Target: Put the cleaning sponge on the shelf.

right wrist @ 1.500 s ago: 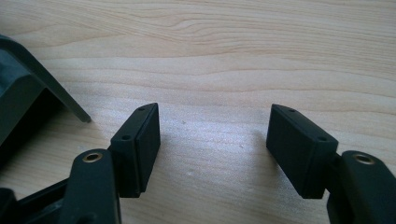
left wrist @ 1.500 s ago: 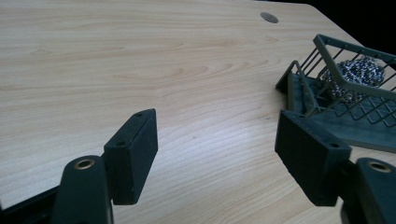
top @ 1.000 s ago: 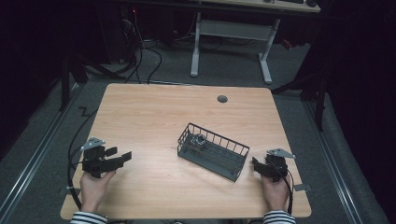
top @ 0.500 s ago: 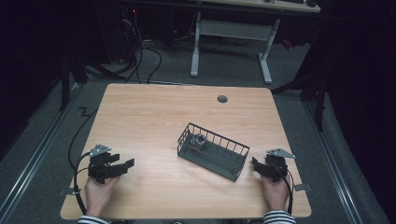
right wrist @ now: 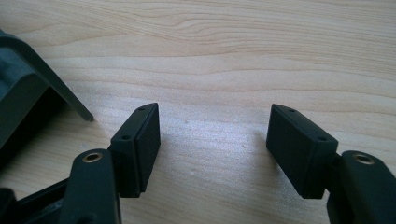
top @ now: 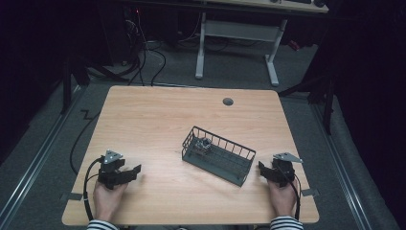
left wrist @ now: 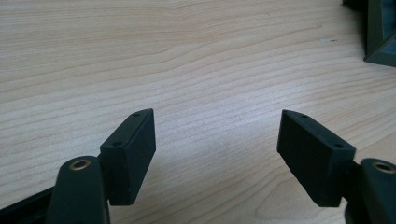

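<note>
From the high view, the wire basket [top: 219,155] sits right of the counter's [top: 158,115] centre with a small object [top: 205,143] inside (unidentifiable), untouched, while both gripper views show the left gripper [left wrist: 217,144] and right gripper [right wrist: 213,144] gaping empty, so a reach toward it likely follows.

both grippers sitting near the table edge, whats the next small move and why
Probably ease the right gripper toward the wire basket. Its jaws stand open with bare table between them, and the basket's near end lies just beside it. The left gripper is open too, but farther off.
</note>
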Motion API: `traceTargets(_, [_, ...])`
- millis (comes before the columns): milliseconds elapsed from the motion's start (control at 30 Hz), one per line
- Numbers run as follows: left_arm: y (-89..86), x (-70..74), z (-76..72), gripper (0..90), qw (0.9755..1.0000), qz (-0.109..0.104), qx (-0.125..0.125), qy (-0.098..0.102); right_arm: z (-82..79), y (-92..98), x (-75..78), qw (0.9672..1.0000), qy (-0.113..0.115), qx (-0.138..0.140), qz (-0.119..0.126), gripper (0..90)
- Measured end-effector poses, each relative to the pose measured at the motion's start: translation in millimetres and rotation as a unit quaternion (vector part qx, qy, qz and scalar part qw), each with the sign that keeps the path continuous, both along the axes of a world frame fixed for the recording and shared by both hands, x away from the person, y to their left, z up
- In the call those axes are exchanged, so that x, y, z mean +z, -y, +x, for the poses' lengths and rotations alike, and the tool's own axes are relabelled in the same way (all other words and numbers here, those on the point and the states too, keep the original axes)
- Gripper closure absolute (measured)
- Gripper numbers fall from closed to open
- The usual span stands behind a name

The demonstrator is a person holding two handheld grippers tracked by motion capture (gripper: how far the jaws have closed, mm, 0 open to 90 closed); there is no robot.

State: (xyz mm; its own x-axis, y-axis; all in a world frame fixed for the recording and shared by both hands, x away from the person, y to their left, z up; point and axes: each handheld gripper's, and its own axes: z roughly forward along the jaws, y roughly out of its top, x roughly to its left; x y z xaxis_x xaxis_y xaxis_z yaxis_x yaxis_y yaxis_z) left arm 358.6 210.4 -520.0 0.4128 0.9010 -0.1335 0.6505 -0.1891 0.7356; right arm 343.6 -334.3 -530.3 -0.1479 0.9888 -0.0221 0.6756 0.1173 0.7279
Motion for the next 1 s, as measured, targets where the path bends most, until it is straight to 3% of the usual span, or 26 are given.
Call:
traceTargets(567, [15.2,-13.6,5.2,26.8,0.9987,0.049,-0.003,0.008,0.0,0.1,0.0,1.0,0.0,0.002,0.0,35.2])
traceTargets(767, [14.9,-17.0,4.3,25.8,0.9983,0.054,0.001,0.024,0.1,0.1,0.0,1.0,0.0,0.003,0.0,35.0])
traceTargets(1000, [15.0,-17.1,4.0,25.3,0.9983,0.054,0.001,0.023,0.1,0.1,-0.2,1.0,0.001,0.002,0.002,35.2])
